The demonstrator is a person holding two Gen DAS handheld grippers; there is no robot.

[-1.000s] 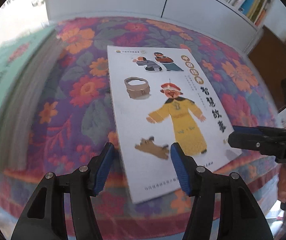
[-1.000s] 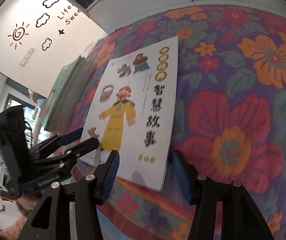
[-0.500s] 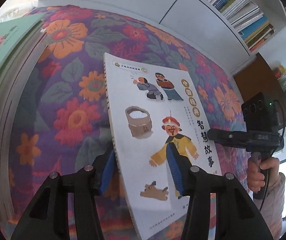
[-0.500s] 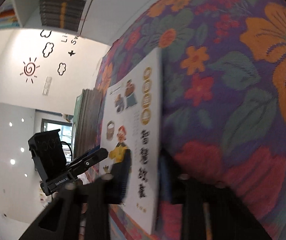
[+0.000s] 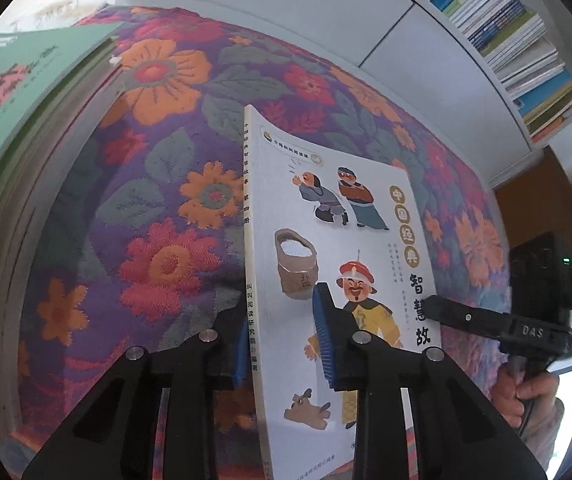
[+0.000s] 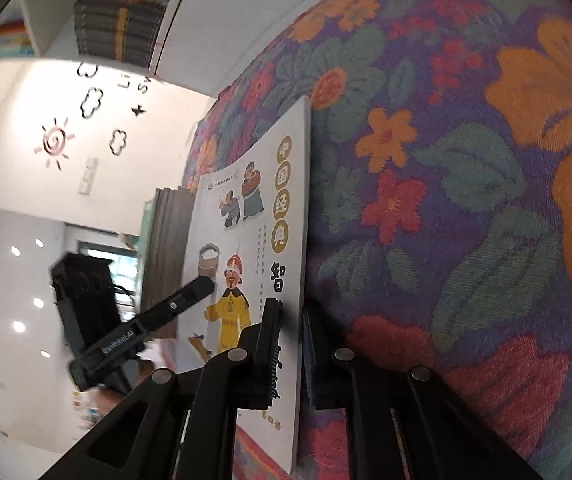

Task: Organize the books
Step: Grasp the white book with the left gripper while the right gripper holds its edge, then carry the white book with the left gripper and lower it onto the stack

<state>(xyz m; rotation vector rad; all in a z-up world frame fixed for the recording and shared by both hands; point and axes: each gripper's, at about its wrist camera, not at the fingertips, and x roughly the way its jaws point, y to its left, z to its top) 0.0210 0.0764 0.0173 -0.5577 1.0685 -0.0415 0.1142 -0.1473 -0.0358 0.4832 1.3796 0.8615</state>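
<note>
Both hand-held grippers clenched the white picture book (image 5: 350,248): the left hand-held gripper (image 5: 282,332) had just closed on its spine edge, the right hand-held gripper (image 6: 290,344) on the opposite edge. It tilted above the floral tablecloth (image 5: 158,184), a green book stack (image 5: 10,92) at ten o'clock.

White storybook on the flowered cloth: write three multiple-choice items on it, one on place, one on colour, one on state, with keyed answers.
1. The white storybook is gripped by the left gripper along which edge?
A. spine edge
B. top edge
C. open-page edge

2. The big figure's robe on the cover is:
A. green
B. yellow
C. blue

3. The right gripper is:
A. open above the book
B. shut on the book
C. shut on nothing

Answers:
1 A, its jaws straddle the printed spine.
2 B, the robe is yellow in both views.
3 B, its jaws pinch the cover's edge beside the flowered cloth.
</note>
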